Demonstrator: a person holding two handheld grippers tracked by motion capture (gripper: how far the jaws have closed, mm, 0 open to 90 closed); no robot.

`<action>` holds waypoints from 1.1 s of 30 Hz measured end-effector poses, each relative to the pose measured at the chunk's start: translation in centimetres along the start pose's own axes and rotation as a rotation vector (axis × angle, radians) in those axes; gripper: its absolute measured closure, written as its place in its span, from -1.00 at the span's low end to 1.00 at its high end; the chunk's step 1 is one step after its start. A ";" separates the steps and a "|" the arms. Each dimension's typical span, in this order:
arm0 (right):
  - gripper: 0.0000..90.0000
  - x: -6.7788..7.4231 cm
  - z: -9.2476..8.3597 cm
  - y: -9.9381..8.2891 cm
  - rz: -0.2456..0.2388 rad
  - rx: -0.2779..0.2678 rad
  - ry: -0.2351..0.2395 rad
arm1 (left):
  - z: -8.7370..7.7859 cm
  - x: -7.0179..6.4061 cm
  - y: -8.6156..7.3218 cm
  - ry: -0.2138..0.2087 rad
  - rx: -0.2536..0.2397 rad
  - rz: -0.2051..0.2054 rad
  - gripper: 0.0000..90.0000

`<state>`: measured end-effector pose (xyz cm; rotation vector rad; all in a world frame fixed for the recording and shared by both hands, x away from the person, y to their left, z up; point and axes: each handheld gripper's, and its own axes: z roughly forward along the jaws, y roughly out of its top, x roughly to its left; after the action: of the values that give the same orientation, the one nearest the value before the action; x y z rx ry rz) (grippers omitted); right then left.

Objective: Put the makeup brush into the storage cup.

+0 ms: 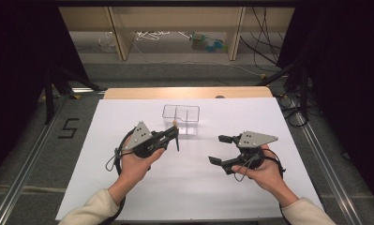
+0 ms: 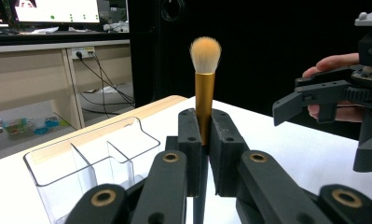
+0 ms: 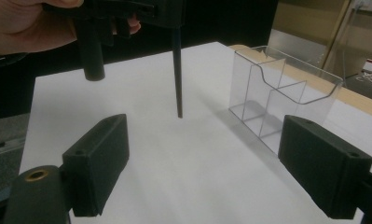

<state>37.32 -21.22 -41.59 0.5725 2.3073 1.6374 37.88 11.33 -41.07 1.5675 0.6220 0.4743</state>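
Makeup brush, held upright over the white surface point(image 1: 142, 197).
Left tool point(image 1: 175, 134) pinches brush point(image 2: 205, 88), bristles up, at 7 o'clock of clear organizer point(image 1: 181, 119); right tool point(image 1: 222, 150) spread, empty, hand level.

Brush point(image 2: 205, 93): gold ferrule, pale orange-cream bristles, black handle. Organizer point(image 1: 181, 117): clear, colourless. Both grippers black, brass-coloured pivot pins, grey top plates. Table cover point(image 1: 189, 187) plain white, tan wood edge behind. Sleeves cream.
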 end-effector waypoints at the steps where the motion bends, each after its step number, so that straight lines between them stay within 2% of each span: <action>1: -0.62 0.0 -0.2 -0.1 0.003 0.004 -0.006 | 0.0 0.0 0.0 0.002 0.002 0.003 0.85; 5: -0.62 0.1 -0.7 -0.4 0.002 -0.001 -0.009 | 0.2 0.1 0.0 0.002 0.004 0.005 0.85; 6: -0.62 0.2 -0.9 -0.4 0.015 0.009 -0.009 | 0.2 0.1 0.0 0.002 0.007 0.010 0.85; 9: -0.62 0.2 -1.0 -0.6 0.007 -0.017 -0.024 | 0.4 0.1 0.0 0.003 0.008 0.010 0.85; 12: -0.62 0.3 -1.4 -0.7 0.027 0.006 -0.017 | 0.5 0.2 0.1 0.009 0.005 0.009 0.85; 14: -0.62 0.2 -1.4 -0.8 0.009 -0.015 -0.027 | 0.5 0.2 0.2 0.011 0.003 0.009 0.85; 15: -0.62 0.2 -1.4 -0.9 0.014 -0.025 -0.017 | 0.5 0.3 0.2 0.012 0.002 0.010 0.85; 16: -0.62 0.2 -1.6 -0.8 0.015 -0.009 -0.025 | 0.5 0.3 0.3 0.012 0.002 0.009 0.85; 19: -0.62 0.1 -1.8 -1.0 0.015 -0.008 -0.029 | 0.6 0.4 0.3 0.016 0.000 0.017 0.85; 22: -0.62 0.2 -1.8 -1.1 0.045 -0.015 -0.020 | 0.7 0.5 0.4 0.017 -0.001 0.019 0.85; 23: -0.62 0.2 -1.8 -1.1 0.041 -0.020 -0.022 | 0.7 0.5 0.3 0.022 -0.002 0.008 0.85; 24: -0.62 0.2 -2.1 -1.1 0.038 0.002 -0.033 | 0.8 0.5 0.3 0.024 -0.002 0.004 0.85; 26: -0.62 0.2 -2.2 -1.1 0.034 0.000 -0.037 | 0.9 0.5 0.4 0.023 -0.003 0.014 0.85; 33: -0.62 0.1 -2.1 -1.4 0.027 -0.031 -0.038 | 1.3 0.7 0.4 0.031 0.000 0.021 0.85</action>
<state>36.09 -23.38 -42.20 0.6255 2.2528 1.6567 39.27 10.79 -40.85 1.5709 0.6295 0.5149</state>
